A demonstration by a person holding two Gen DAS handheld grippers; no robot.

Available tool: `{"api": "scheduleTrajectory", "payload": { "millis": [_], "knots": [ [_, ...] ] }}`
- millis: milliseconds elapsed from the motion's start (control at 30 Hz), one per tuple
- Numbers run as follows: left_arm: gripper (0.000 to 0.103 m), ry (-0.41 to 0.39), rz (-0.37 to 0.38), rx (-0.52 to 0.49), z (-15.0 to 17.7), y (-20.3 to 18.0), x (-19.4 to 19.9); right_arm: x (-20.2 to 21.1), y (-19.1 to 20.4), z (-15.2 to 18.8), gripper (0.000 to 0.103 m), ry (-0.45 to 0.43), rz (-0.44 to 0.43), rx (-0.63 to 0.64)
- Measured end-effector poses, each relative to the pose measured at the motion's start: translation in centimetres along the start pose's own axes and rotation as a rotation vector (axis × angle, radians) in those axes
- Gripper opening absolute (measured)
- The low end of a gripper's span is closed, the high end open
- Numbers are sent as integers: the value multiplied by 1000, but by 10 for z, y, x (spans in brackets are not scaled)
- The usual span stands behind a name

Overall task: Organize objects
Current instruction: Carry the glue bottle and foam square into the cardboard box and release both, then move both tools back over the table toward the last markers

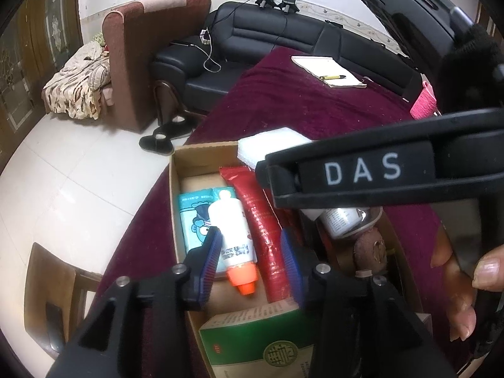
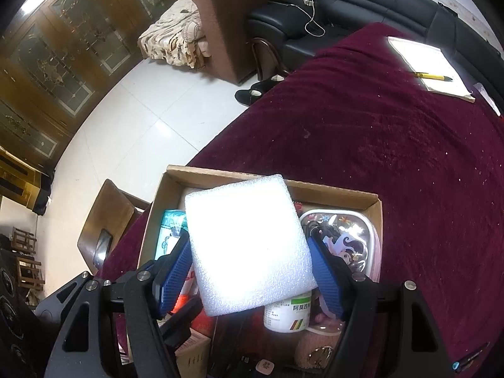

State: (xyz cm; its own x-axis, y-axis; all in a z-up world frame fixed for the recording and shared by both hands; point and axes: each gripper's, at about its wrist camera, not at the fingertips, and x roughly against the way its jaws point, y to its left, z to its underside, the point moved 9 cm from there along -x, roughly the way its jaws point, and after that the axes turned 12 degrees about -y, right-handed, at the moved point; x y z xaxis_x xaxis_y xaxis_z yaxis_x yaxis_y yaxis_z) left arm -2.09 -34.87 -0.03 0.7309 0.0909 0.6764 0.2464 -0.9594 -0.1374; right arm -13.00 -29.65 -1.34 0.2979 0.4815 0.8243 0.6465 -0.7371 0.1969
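Observation:
A cardboard box [image 1: 201, 152] on the maroon cloth holds several items: a white tube with an orange cap [image 1: 234, 239], a red tube [image 1: 263, 220], a blue cartoon pack [image 1: 195, 217] and a green carton [image 1: 252, 340]. My left gripper [image 1: 250, 261] is open above the white tube, its blue pads on either side of it. My right gripper [image 2: 252, 275] is shut on a white foam block [image 2: 249, 245] and holds it over the box [image 2: 340, 193]. Below it are a white medicine bottle [image 2: 288, 313] and a clear pouch [image 2: 349, 236].
A notepad with a yellow pen [image 2: 431, 69] lies at the far end of the maroon cloth [image 2: 378, 141]. A black sofa [image 1: 283, 41], a brown armchair [image 1: 132, 63] and shoes [image 1: 167, 132] stand beyond. A wooden chair [image 2: 107, 220] is at the table's left edge.

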Motion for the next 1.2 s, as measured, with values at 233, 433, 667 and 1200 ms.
{"api": "scheduleTrajectory", "payload": {
  "millis": [233,433,667,1200],
  "knots": [
    [48,-13,-7,-16,0,-3,5,6,2,3,79,6,-14,-17],
    [55,-22,-16,-13,-1,-3,11,13,1,4,79,4,-31,-41],
    [56,-34,-26,3,-4,-1,18,26,-5,4,80,-9,-52,-77],
    [56,-64,-34,3,-6,-11,40,80,-23,17,88,-127,-156,-207]
  ]
}}
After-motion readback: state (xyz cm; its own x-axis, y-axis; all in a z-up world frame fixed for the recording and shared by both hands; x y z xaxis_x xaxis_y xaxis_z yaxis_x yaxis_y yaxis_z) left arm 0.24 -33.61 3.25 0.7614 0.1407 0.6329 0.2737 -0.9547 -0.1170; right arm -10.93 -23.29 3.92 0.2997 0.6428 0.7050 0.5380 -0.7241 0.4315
